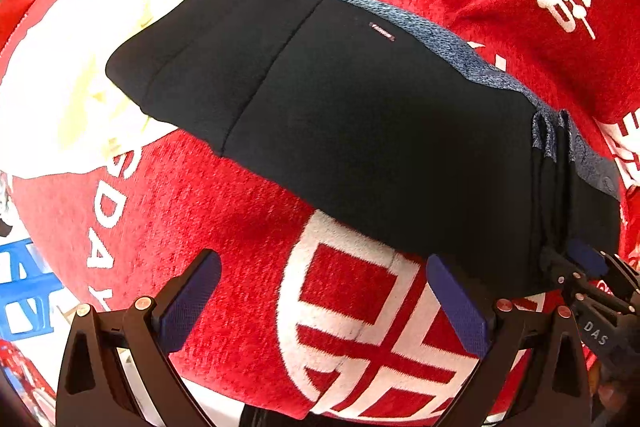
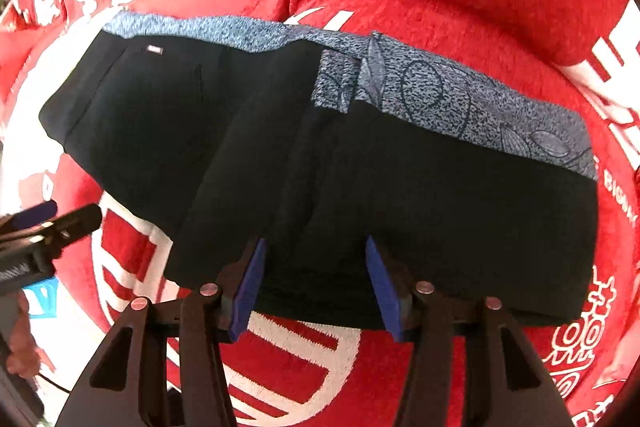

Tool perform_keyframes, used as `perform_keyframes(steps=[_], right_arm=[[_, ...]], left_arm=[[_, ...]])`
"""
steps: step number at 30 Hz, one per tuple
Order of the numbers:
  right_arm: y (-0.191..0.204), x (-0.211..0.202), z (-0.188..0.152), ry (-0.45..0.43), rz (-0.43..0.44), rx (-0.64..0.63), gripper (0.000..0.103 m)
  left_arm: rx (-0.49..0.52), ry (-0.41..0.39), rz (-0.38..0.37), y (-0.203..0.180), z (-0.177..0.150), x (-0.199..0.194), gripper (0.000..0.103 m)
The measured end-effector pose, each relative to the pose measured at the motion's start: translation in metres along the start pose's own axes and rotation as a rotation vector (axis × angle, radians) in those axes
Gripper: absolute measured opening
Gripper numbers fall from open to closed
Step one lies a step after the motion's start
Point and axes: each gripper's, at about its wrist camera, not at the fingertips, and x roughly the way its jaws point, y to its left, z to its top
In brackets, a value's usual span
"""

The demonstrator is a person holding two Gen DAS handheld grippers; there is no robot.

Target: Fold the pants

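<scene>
Beneath everything you have a fuzzy red blanket (image 1: 224, 195) with large white characters and lettering woven in; it fills both views and its edges lie outside them, so no corner can be named.

On it lie the black pants (image 1: 360, 115) with a blue-grey speckled patterned waistband (image 2: 460, 99), already folded into a compact oblong stack. The waistband runs along the stack's far side in both wrist views, and a small light label (image 1: 382, 31) sits on the black cloth just below it. In the left wrist view the far left end of the stack lies over a pale cream-white patch of the blanket.

Your right hand-held gripper (image 2: 316, 287) stands half open at the near edge of the stack. Its blue pads (image 2: 250, 287) straddle the layered fold edge with cloth between them, but they do not press on it.

Your left hand-held gripper (image 1: 324, 303) is spread wide over bare blanket, above a round white-and-red character motif (image 1: 360, 327). Its right-hand pad sits just at the stack's near edge; nothing is held.

Each gripper shows at the side of the other's view, near the stack's near edge.
</scene>
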Motion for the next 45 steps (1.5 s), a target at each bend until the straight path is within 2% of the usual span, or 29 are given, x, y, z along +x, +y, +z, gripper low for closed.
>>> perform_keyframes(steps=[3,6,8,15,20,22,35,41,45], right_arm=[[0.009,-0.002,-0.003,-0.002,-0.044,-0.005,0.059],[0.021,-0.006,-0.008,-0.008,-0.045,-0.002,0.060],[0.029,-0.005,-0.014,-0.007,-0.088,-0.030,0.060],[0.027,0.001,-0.015,0.020,-0.110,0.014,0.063],[0.028,0.001,-0.015,0.026,-0.120,0.021,0.064],[0.028,0.002,-0.014,0.026,-0.117,0.024,0.064],[0.025,0.005,-0.013,0.033,-0.091,0.027,0.067],[0.024,0.005,-0.014,0.026,-0.086,0.031,0.068],[0.024,0.006,-0.014,0.029,-0.082,0.032,0.071]], left_arm=[[-0.023,0.007,-0.021,0.015,-0.004,-0.002,0.103],[-0.070,0.021,-0.055,0.035,-0.006,-0.002,0.103],[-0.089,0.018,-0.070,0.046,-0.006,-0.004,0.103],[-0.132,-0.046,-0.136,0.082,-0.001,-0.014,0.103],[-0.180,-0.103,-0.245,0.098,0.008,-0.016,0.103],[-0.202,-0.127,-0.294,0.103,0.012,-0.017,0.103],[-0.326,-0.137,-0.439,0.119,0.031,0.010,0.103],[-0.351,-0.177,-0.525,0.125,0.035,0.012,0.103],[-0.363,-0.195,-0.541,0.124,0.046,0.017,0.103]])
